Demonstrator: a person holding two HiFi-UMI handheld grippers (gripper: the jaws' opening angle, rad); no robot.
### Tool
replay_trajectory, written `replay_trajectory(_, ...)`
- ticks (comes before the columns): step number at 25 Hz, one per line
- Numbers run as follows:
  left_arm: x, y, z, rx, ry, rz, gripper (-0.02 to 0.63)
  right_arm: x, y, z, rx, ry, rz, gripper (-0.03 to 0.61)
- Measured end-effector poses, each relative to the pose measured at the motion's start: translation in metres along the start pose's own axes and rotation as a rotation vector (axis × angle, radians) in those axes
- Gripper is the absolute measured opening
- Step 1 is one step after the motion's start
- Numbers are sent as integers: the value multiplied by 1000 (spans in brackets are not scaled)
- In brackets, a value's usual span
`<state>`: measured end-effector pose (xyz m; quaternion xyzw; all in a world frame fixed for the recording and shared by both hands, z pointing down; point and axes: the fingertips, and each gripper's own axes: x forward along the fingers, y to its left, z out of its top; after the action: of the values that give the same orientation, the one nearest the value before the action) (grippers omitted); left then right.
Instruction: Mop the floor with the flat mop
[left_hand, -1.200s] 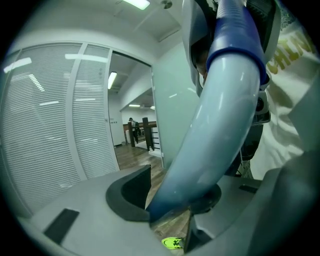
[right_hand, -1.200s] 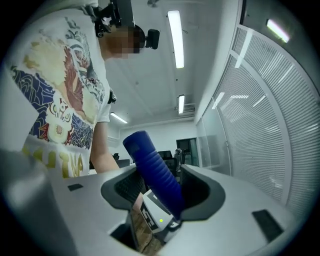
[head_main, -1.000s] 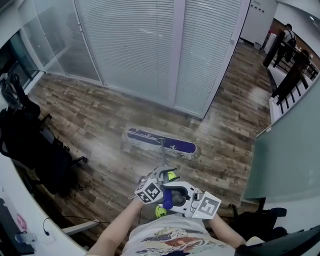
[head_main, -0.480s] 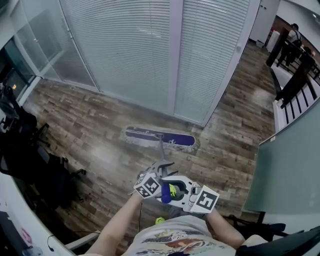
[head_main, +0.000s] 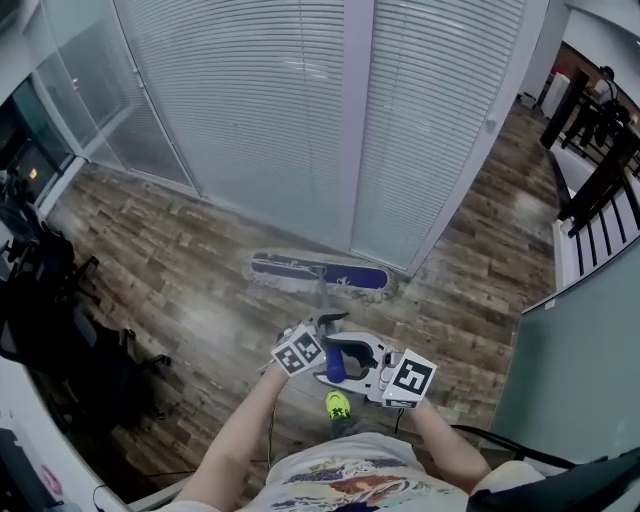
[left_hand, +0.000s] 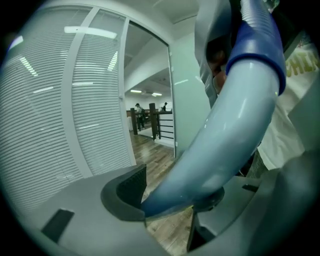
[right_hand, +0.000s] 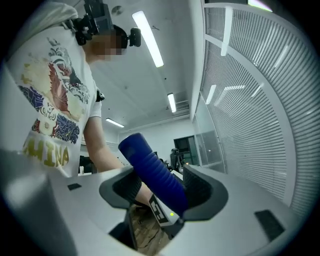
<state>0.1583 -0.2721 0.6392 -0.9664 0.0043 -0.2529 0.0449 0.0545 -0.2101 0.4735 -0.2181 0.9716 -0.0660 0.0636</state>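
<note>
Head view places the flat mop (head_main: 318, 272) at 12 o'clock against the blinds (head_main: 300, 120), left gripper (head_main: 325, 322) and right gripper (head_main: 341, 351) clasping its handle (head_main: 335, 366), jaws just eased wider; advise firmer grip, pad kept flat on the floor (head_main: 190, 290).

Office: blind-covered glass partitions (head_main: 250, 120), black desk chairs (head_main: 60, 335).

We see the flat mop (head_main: 318, 272), its blue white-fringed pad flat on the wooden floor (head_main: 180, 270) beside the blinds (head_main: 260, 120), handle slanting toward us.
</note>
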Motion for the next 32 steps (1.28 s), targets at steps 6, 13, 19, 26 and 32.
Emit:
replay_trajectory(6, -9, -13, -11, -16, 41, -9, 192, 5, 18, -5, 40, 36, 28, 247)
replay_trajectory(13, -39, -63, -23, -39, 48, 4, 195, 14, 79, -17, 31, 58, 46, 247)
replay_trajectory(19, -88, -153, -40, -64, 20, 26, 195, 25, 184, -37, 34, 65, 71, 248)
replay_trajectory(26, -152, -285, -68, -88, 14, 36, 198, 32, 332, -65, 32, 75, 81, 250)
replay_trajectory(32, -185, -372, -70, -100, 25, 29, 199, 24, 422, -70, 53, 83, 109, 255)
